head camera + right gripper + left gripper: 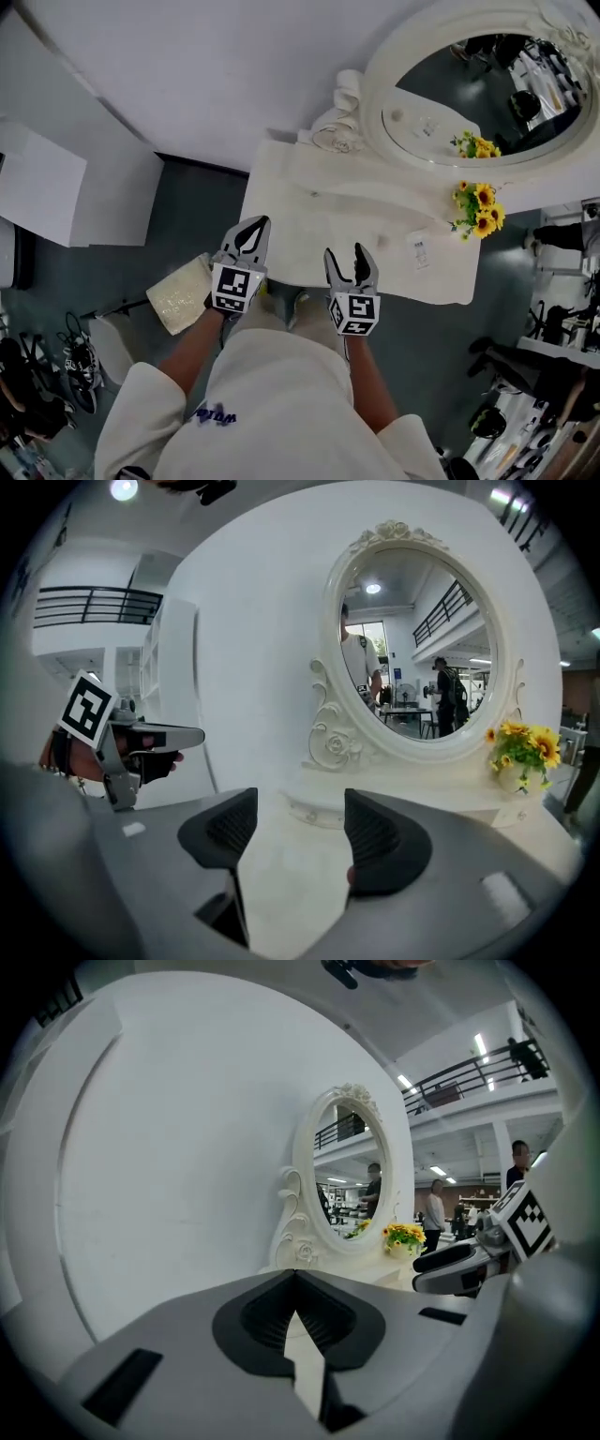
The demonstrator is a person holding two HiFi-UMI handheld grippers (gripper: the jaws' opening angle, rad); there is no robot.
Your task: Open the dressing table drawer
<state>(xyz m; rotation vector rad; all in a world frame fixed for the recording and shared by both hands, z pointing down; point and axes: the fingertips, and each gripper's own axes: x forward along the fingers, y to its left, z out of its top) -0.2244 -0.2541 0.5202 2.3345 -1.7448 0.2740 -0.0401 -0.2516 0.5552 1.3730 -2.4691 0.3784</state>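
The white dressing table [309, 234] stands right ahead of me, its oval mirror [469, 103] at the far right. Its drawer front is hidden below the tabletop in the head view. My left gripper [257, 225] hovers over the table's near left edge, its jaws meeting at the tips with nothing between them [295, 1279]. My right gripper [345, 253] is beside it over the near edge, its jaws apart and empty [300, 803]. In the right gripper view a low curved ledge with a small knob [309, 810] lies under the mirror [422, 639].
Yellow flowers [478, 208] in a small pot stand at the table's right, below the mirror. A white cabinet [66, 187] is at the left, a straw-coloured cushion [178, 292] lies by the table's left corner, and shoes [75, 366] are on the floor.
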